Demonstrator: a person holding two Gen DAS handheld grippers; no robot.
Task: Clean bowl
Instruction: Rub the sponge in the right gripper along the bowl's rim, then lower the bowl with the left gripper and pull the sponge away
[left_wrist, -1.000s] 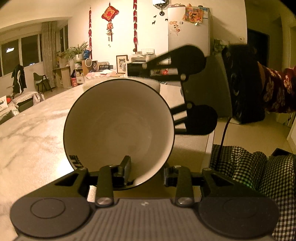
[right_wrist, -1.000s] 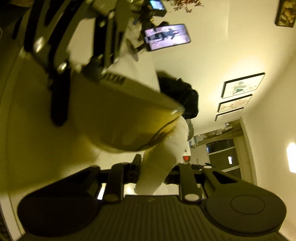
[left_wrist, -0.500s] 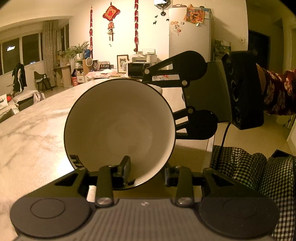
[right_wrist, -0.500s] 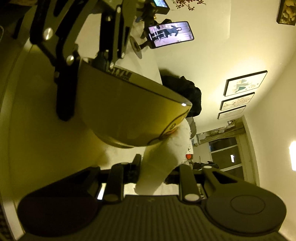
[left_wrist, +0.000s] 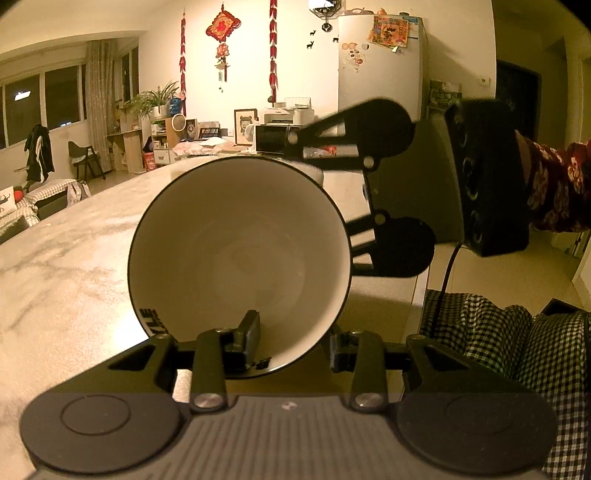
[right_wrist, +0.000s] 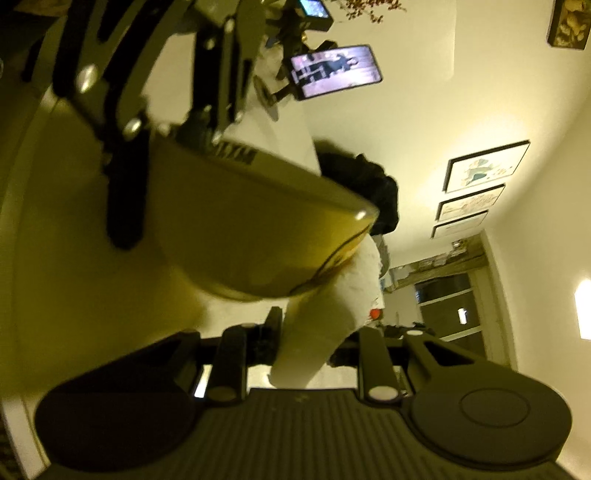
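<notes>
A bowl (left_wrist: 236, 254) with a white inside and a thin black rim lies tipped on its side, its mouth toward the left wrist camera. My left gripper (left_wrist: 295, 343) is shut on its lower wall, one finger inside and one outside. In the right wrist view the bowl's yellow outside (right_wrist: 236, 229) with black lettering fills the upper left. My right gripper (right_wrist: 314, 339) is shut on a folded white paper towel (right_wrist: 332, 302), which presses against the bowl's outer wall near the rim. Behind the bowl, the right gripper (left_wrist: 369, 184) comes in from the right.
A marbled tabletop (left_wrist: 55, 258) stretches left and away under the bowl. A flowered sleeve (left_wrist: 554, 184) holds the right gripper. Checked cloth (left_wrist: 517, 350) lies at the lower right. A phone on a stand (right_wrist: 332, 70) stands on the table beyond the bowl.
The right gripper and its towel have shifted slightly against the bowl's outside. The bowl stays in the left gripper's hold, tipped the same way.
</notes>
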